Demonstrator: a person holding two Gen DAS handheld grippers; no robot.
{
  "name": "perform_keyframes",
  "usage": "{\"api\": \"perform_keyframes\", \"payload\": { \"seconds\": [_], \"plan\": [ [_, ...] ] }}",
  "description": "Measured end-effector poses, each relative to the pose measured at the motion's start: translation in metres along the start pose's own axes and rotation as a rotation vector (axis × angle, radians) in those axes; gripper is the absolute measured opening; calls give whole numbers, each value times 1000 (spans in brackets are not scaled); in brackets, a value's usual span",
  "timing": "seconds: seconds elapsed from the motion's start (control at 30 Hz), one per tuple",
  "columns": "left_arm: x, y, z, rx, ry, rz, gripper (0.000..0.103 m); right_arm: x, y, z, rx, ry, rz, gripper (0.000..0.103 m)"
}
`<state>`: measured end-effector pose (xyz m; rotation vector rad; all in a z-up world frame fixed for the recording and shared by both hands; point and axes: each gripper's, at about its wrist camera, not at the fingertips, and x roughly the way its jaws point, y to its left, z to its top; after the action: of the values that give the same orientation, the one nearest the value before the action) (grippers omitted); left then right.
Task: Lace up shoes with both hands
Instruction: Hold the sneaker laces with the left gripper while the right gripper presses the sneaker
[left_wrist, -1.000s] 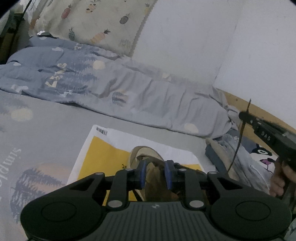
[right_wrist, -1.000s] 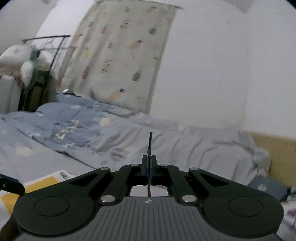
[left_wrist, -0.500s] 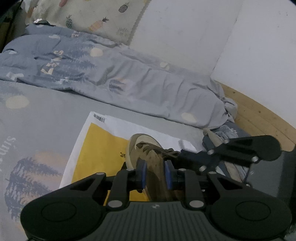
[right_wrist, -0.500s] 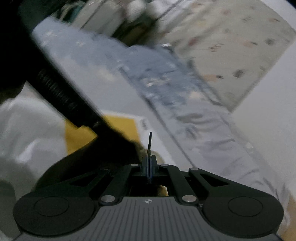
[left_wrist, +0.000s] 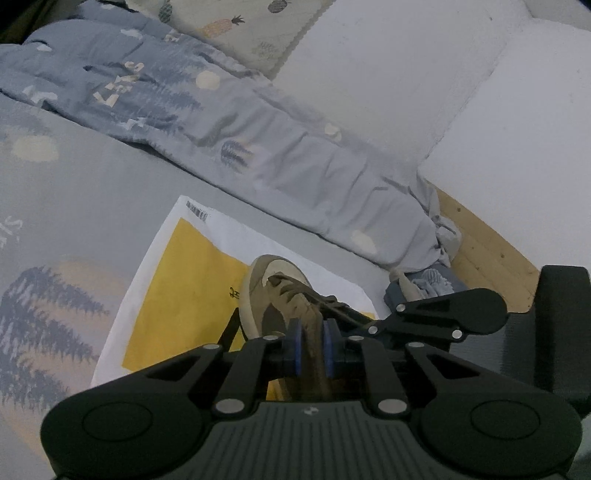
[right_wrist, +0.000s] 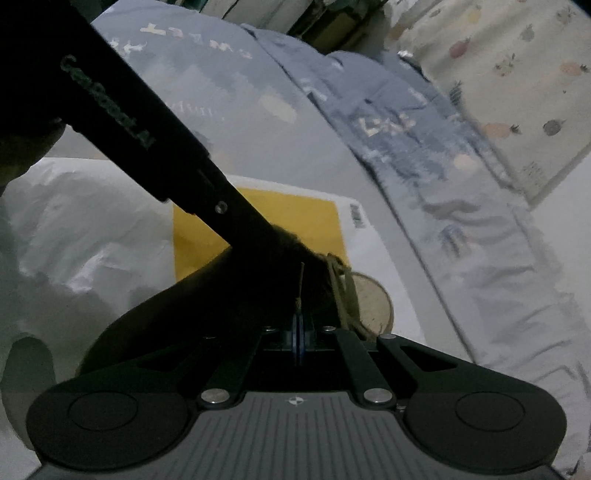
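A tan and brown shoe (left_wrist: 273, 288) lies on a yellow and white mailer (left_wrist: 192, 280) on the bed, toe pointing away. My left gripper (left_wrist: 312, 350) has its blue pads pressed on the shoe's brown upper by the eyelets. My right gripper (left_wrist: 369, 325) comes in from the right, with its tip at the laces (left_wrist: 332, 306). In the right wrist view that gripper (right_wrist: 298, 325) is shut on a dark lace end (right_wrist: 300, 288) that sticks up from its pads. The shoe's toe (right_wrist: 373, 306) shows just beyond. The left gripper's black body (right_wrist: 155, 147) crosses the view and hides most of the shoe.
A rumpled blue-grey quilt (left_wrist: 258, 147) is heaped behind the mailer against the white wall (left_wrist: 406, 74). A wooden bed edge (left_wrist: 480, 251) and folded clothes (left_wrist: 424, 284) lie at the right. A pineapple-print cloth (left_wrist: 240, 26) hangs at the back. White crumpled fabric (right_wrist: 74, 229) lies left.
My right gripper has swung down and rolled over, from facing the wall to lying beside the shoe with the lace end. My left gripper sank slightly and its pads narrowed onto the shoe's upper.
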<state>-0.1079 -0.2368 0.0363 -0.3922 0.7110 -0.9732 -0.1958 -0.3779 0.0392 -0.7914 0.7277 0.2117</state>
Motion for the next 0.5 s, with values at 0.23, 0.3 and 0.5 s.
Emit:
{"api": "perform_keyframes", "payload": {
  "seconds": [0.23, 0.3, 0.5],
  "plan": [
    [-1, 6, 0, -48, 0, -15, 12, 9, -14, -1, 42, 12, 54, 0],
    [-1, 5, -1, -44, 0, -14, 12, 10, -17, -1, 42, 10, 64, 0],
    [-1, 4, -1, -37, 1, -12, 12, 9, -12, 2, -4, 3, 61, 0]
  ]
}}
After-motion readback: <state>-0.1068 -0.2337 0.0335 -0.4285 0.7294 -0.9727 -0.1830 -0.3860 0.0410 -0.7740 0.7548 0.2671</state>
